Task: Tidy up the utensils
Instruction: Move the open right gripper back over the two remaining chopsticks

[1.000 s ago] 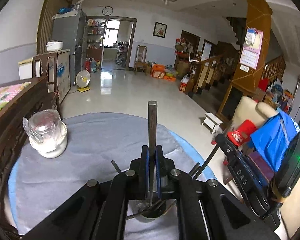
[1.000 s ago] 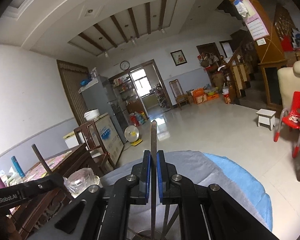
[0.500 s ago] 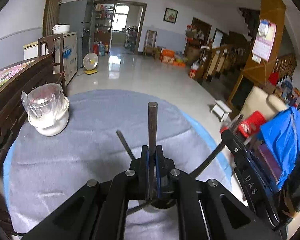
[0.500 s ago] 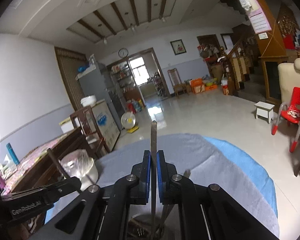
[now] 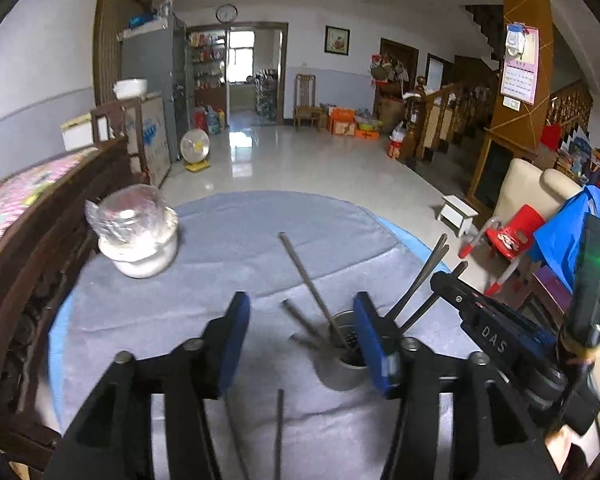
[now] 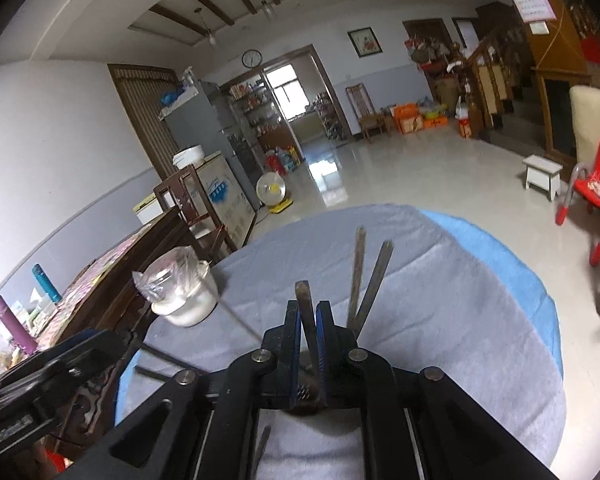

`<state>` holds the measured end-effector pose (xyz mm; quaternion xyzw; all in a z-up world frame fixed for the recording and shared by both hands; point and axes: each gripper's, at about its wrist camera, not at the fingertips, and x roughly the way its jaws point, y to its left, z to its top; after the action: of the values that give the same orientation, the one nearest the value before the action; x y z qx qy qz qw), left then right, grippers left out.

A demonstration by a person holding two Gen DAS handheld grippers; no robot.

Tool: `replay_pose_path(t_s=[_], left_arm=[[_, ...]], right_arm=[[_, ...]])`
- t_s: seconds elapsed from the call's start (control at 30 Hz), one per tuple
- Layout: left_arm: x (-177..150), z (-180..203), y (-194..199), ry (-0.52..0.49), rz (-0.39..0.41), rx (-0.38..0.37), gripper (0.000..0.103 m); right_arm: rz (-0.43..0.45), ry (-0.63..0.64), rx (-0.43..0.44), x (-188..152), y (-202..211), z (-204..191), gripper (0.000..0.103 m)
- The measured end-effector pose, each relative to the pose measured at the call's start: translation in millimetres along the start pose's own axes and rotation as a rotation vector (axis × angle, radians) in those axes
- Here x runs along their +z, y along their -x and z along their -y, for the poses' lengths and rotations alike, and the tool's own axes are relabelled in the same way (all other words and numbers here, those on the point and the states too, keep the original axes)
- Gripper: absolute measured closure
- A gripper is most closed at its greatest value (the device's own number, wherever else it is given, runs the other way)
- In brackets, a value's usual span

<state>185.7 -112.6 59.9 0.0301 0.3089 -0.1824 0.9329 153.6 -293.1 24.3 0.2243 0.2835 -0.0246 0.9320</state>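
A small metal cup [image 5: 342, 368] stands on the grey cloth with several dark utensil handles in it. One long handle [image 5: 300, 268] leans up to the left. My left gripper [image 5: 300, 306] hangs just over the cup, its jaws opening wide, and the blue pads press on nothing. Loose utensils [image 5: 278, 428] lie on the cloth under it. My right gripper [image 6: 308, 305] is shut on a dark utensil handle [image 6: 302, 292] that tilts in its pads as the jaws begin to ease. Two more handles [image 6: 366, 280] stand behind it. The right gripper [image 5: 444, 280] also shows beside the cup.
A white jar [image 5: 138, 240] [image 6: 184, 296] covered with clear plastic sits at the table's far left. A dark wooden sideboard [image 5: 40, 264] borders the left edge. The round table [image 6: 460, 320] drops off to the floor beyond and to the right, near a red chair [image 5: 508, 236].
The left gripper has opened and let go of its upright utensil, which now stands in the cup. Both grippers have sunk toward the cup. The right gripper's utensil has tilted.
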Motion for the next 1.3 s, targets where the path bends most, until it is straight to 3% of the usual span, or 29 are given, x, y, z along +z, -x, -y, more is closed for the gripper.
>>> replay_pose_path(t_s=[0.23, 0.33, 0.43, 0.47, 0.6, 0.83, 1.03, 1.3], left_arm=[[-21, -27, 38, 0.010, 0.038, 0.057, 0.037], [-32, -38, 46, 0.018, 0.030, 0.073, 0.036], [-48, -49, 47, 0.023, 0.001, 0.090, 0.035], [-52, -52, 47, 0.025, -0.009, 0.093, 0.035], [-73, -69, 43, 0.044, -0.057, 0.117, 0.034], [-99, -92, 36, 0.109, -0.124, 0.129, 0.034], [-113, -97, 28, 0.111, -0.165, 0.144, 0.034], [-135, -98, 18, 0.069, -0.227, 0.215, 0.034]], right_arm=[[-0.043, -0.070, 0.049, -12, 18, -3, 0.087], [-0.049, -0.085, 0.065, -18, 27, -5, 0.080], [-0.045, -0.086, 0.083, -24, 39, -9, 0.052], [-0.033, -0.080, 0.084, -26, 44, -11, 0.037], [0.011, -0.037, 0.091, -35, 66, -20, 0.037], [0.010, 0.012, 0.120, -55, 83, -33, 0.037], [-0.098, 0.028, 0.148, -88, 62, -43, 0.039], [-0.225, 0.096, 0.096, -122, 29, -62, 0.039]])
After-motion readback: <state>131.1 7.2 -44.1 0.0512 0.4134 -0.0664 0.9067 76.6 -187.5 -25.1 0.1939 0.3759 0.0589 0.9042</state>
